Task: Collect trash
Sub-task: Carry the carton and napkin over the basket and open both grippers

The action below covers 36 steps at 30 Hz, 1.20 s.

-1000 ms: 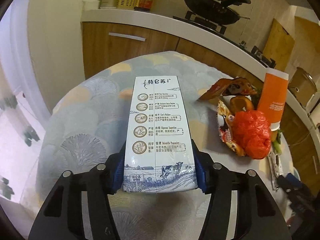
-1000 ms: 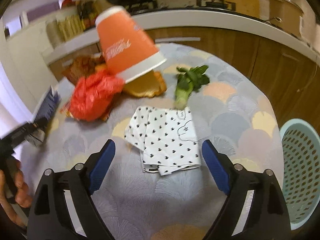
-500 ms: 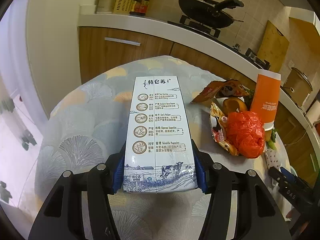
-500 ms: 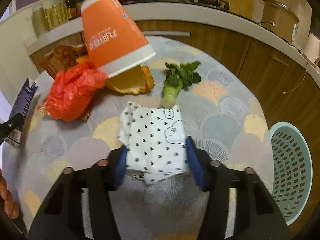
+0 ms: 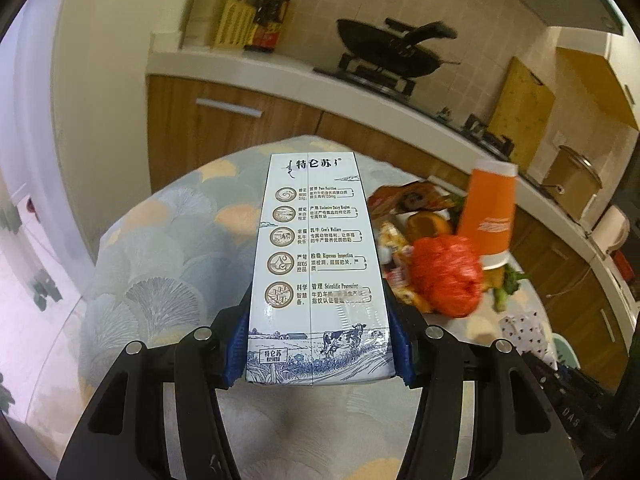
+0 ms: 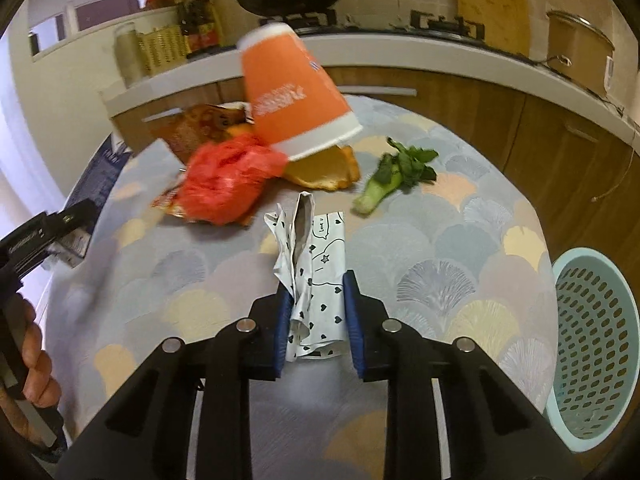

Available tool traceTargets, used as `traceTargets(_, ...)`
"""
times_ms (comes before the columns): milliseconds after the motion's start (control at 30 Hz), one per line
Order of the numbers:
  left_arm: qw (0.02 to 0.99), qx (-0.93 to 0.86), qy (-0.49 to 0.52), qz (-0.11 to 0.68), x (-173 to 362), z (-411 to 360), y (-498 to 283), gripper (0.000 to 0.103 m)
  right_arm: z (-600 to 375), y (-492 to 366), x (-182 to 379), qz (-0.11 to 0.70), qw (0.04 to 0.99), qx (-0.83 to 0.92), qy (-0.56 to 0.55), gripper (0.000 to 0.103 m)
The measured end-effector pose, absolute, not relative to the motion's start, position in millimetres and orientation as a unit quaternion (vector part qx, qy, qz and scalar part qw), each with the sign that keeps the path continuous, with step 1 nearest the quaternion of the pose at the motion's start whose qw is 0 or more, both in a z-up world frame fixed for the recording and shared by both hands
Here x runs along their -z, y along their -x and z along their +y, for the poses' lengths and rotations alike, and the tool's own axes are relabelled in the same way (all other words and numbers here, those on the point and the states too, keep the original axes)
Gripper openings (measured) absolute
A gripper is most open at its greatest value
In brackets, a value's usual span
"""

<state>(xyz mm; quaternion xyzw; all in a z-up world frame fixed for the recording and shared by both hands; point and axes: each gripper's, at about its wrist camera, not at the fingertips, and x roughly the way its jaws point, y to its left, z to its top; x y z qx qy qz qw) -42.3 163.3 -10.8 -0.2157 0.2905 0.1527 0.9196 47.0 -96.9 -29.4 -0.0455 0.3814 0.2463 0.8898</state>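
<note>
Laundry basket cut off at right edge; orange cup motion-blurred.

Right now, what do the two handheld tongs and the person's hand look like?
Both the left tongs and the right tongs have matte black, angular frames with cut-out openings, round silver bolt heads at the joints, and ribbed blue pads on the fingers. The left frame bears small white lettering. In the right wrist view, a bare hand grips a black handle; no sleeve shows.

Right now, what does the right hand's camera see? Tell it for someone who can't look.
The right gripper is shut on a crumpled dotted paper over a patterned table. Behind lie a red bag, an orange cup and a green vegetable; a blue basket stands at the right.
</note>
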Motion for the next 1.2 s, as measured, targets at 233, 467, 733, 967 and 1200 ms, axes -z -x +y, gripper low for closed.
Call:
traceTargets(233, 0.936, -0.109, 0.201, 0.268, -18.0, 131.7, 45.8, 0.054, -105.7, -29.3, -4.6, 0.344, 0.904, -0.251, 0.040, 0.022)
traceTargets(467, 0.948, -0.063, 0.180, 0.255, -40.6, 92.1, 40.2, 0.054, -137.6, -22.3, -33.4, 0.312, 0.921, -0.234, 0.021, 0.022)
traceTargets(733, 0.958, -0.007, 0.144, 0.246, -60.1, 35.1, 21.0, 0.054, -196.8, -19.7, -54.9, 0.290, 0.938, -0.189, -0.006, 0.022)
traceTargets(967, 0.961, 0.051, 0.116, 0.244, -68.7, -26.9, 3.1, 0.054, -262.2, -22.0, -56.1, 0.286, 0.948, -0.133, -0.035, 0.022)
traceTargets(1200, 0.955, 0.119, 0.086, 0.257, -65.6, -101.8, -19.9, 0.054, -329.2, -25.4, -43.3, 0.290, 0.952, -0.071, -0.075, 0.022)
